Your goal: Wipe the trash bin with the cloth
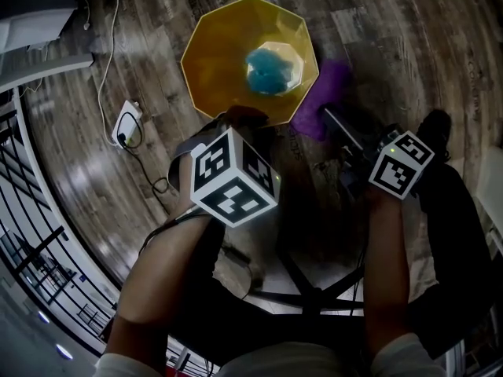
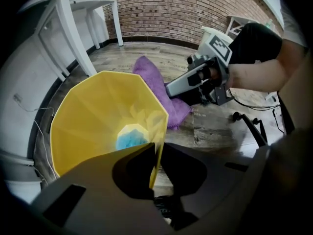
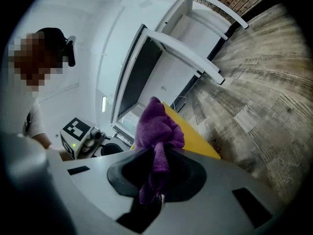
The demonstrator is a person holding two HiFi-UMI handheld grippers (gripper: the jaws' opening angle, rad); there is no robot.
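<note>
Two things matter here: the yellow trash bin (image 1: pixel 216 69) looks like thin, light, stiff plastic that I'd expect to skid or tip on the wood floor (image 1: pixel 409 45), so its rim is the place to pin it. My left gripper (image 2: pixel 156 166) is clenched on the near rim, wall between the jaws. The purple cloth (image 3: pixel 157 126) is soft and limp, bunched in the clamped jaws of my right gripper (image 3: pixel 157 182), just beside the bin's outer right wall; whether it touches, I can't tell.
</note>
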